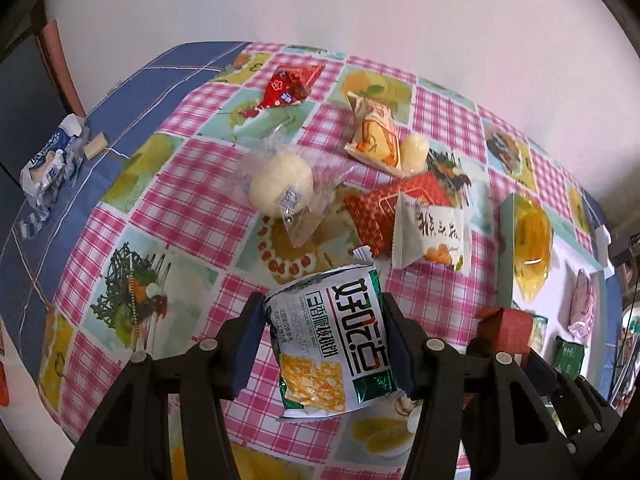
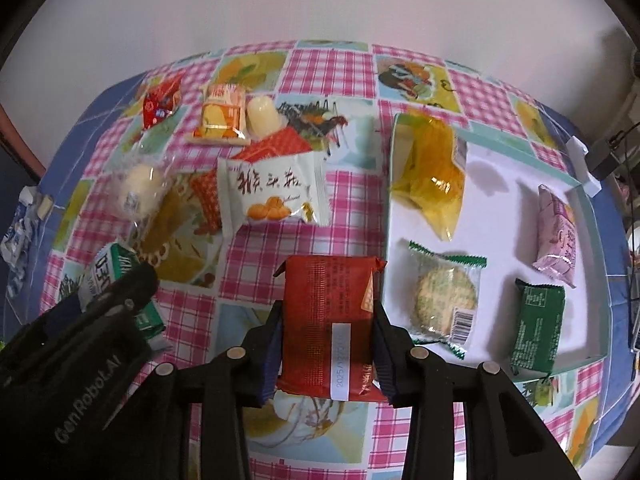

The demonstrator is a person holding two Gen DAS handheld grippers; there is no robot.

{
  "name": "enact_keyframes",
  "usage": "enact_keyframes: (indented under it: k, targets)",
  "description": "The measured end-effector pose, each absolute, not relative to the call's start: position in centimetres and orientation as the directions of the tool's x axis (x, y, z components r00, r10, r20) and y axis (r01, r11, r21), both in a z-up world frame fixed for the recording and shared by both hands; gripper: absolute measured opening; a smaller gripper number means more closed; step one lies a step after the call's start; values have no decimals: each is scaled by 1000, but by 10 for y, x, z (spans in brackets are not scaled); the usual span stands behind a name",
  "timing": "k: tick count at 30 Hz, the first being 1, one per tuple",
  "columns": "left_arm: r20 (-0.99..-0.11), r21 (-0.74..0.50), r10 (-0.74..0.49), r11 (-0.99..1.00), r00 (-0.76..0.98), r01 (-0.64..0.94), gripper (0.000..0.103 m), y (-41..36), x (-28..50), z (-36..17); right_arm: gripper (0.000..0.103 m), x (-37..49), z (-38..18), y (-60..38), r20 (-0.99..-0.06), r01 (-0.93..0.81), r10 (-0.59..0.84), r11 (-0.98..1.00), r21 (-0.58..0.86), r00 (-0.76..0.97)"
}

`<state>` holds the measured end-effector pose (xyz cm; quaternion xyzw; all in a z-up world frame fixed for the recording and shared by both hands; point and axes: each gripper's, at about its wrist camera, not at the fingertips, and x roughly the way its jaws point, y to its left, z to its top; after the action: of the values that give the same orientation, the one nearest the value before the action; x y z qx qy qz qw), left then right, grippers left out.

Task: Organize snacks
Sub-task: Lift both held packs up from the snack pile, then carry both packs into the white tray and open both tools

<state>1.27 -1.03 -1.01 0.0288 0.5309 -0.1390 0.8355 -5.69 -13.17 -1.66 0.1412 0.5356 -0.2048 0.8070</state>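
My left gripper [image 1: 326, 344] is shut on a white-and-green snack packet [image 1: 330, 340], held above the checked tablecloth. In the right wrist view that packet [image 2: 116, 276] shows at the left, in the left gripper. My right gripper [image 2: 328, 344] is shut on a red snack packet [image 2: 328, 320], lifted just left of the white tray [image 2: 496, 168]; the same red packet [image 1: 506, 326] appears at the right of the left wrist view. In the tray lie a yellow packet [image 2: 434, 168], a round biscuit in clear wrap [image 2: 446, 296], a dark green packet [image 2: 538, 328] and a pink packet [image 2: 556, 236].
Loose snacks lie on the cloth: a white packet with orange fruit [image 2: 272, 192], a red packet [image 2: 208, 200] under it, a round white bun in clear wrap [image 2: 138, 192], an orange packet [image 2: 220, 116], a jelly cup [image 2: 262, 116], a red triangular packet [image 2: 160, 100]. A blue-white wrapper [image 1: 50, 160] sits at the far left edge.
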Motion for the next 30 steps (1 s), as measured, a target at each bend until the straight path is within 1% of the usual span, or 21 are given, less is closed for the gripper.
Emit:
enact_keyframes:
  k: [13,18,22,30]
  targets:
    - [-892,-66,-191,951,409,302,58,-23,5,-12,42,-63,-3,-167,-887,582,-291,812,-31,359]
    - [-890,-93,-230,936,393,338,58,-35,3,-9,42,-73,6,-198,-876,662,-333,749,-22,348]
    - [-885,-84,-252,914,391,398,58,-56,-8,-4,42,-90,17,-224,-857,728,-384,686,-15,344]
    - [-876,-86,-315,847,365,525,58,-117,-25,4,42,-129,14,-285,-866,850,-404,525,45,296]
